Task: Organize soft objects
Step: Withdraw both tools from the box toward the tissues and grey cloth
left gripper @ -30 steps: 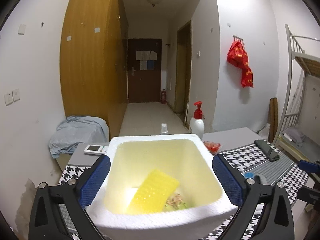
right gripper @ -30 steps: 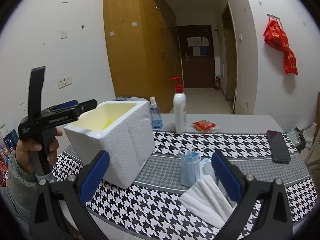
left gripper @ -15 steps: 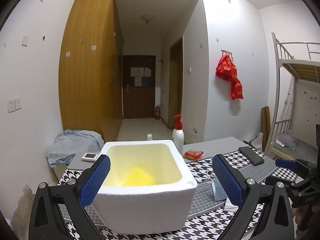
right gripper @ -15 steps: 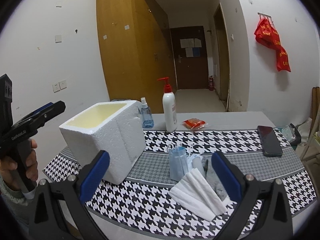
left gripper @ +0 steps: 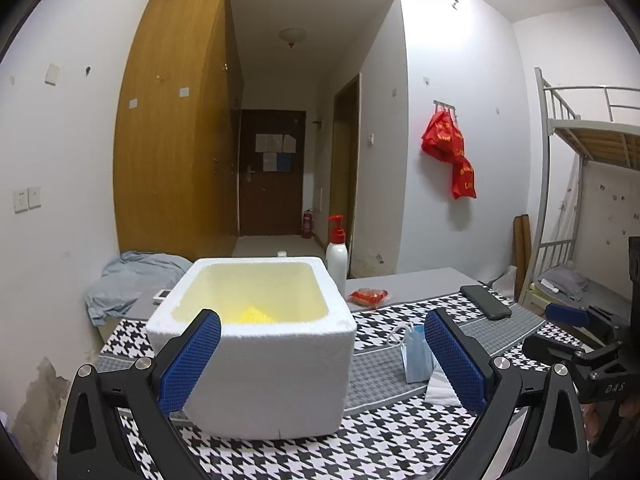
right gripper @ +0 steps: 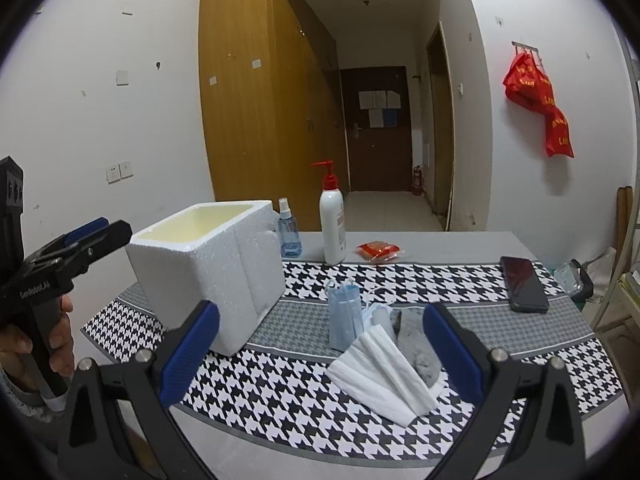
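Observation:
A white foam box (left gripper: 256, 344) (right gripper: 212, 268) stands on the houndstooth cloth, with a yellow sponge (left gripper: 252, 315) showing inside it. My left gripper (left gripper: 320, 360) is open and empty, in front of and slightly above the box. To the box's right lies a pile of soft things: blue face masks (right gripper: 345, 316) (left gripper: 416, 354), white folded masks (right gripper: 380, 372) and a grey cloth (right gripper: 418, 342). My right gripper (right gripper: 320, 360) is open and empty, a little short of that pile. A hand holds the left gripper's handle at the left edge of the right wrist view.
A white pump bottle (right gripper: 333, 224) with a red top, a small blue spray bottle (right gripper: 289, 232) and a red packet (right gripper: 378, 250) stand behind the box. A black phone (right gripper: 523, 283) lies at the right. A bunk bed frame (left gripper: 580, 184) is far right.
The left gripper has pulled back and up from over the box; the sponge stays inside. The right gripper has drifted slightly nearer the mask pile.

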Tool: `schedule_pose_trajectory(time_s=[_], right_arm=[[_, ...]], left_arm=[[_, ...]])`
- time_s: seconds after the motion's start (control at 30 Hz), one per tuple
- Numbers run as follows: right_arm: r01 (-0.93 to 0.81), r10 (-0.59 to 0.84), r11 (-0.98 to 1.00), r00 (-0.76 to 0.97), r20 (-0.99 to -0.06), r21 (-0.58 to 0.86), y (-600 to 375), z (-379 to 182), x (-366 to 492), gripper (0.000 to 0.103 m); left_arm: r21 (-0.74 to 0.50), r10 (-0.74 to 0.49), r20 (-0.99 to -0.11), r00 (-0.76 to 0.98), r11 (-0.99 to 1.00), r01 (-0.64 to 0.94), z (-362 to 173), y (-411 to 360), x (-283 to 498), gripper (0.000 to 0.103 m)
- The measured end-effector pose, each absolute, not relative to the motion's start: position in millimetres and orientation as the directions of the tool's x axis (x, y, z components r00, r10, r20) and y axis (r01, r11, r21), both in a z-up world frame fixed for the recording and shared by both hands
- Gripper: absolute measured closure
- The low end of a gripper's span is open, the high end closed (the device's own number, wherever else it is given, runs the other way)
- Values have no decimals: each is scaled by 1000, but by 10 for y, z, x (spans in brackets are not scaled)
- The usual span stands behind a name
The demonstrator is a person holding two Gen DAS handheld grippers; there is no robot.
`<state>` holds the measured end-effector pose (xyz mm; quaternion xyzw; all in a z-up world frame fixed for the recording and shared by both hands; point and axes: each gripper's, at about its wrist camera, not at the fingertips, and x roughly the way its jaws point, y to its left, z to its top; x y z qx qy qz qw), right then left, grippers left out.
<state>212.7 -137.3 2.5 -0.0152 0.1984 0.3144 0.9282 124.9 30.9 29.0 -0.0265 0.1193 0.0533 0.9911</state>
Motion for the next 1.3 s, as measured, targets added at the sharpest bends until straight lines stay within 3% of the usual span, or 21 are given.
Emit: schedule_pose_trajectory(time_s=[0.37,0.87,1.3], right_arm=[[-553,551,826,745,-376,114,-1585,-220,2115,0],[-544,507,836,709,-490,79,-1581,-573,2322,0],[-485,462,869,723,-514,98,-1927,-677,2446,0]], left_arm=[[-41,114,-178,977,992,-123,-56,104,1063,1],[-49,44,-264,964,997,-59,-280,-133,1235,1],[-42,-46,-338,940,999,34,-364,-482,1580,1]])
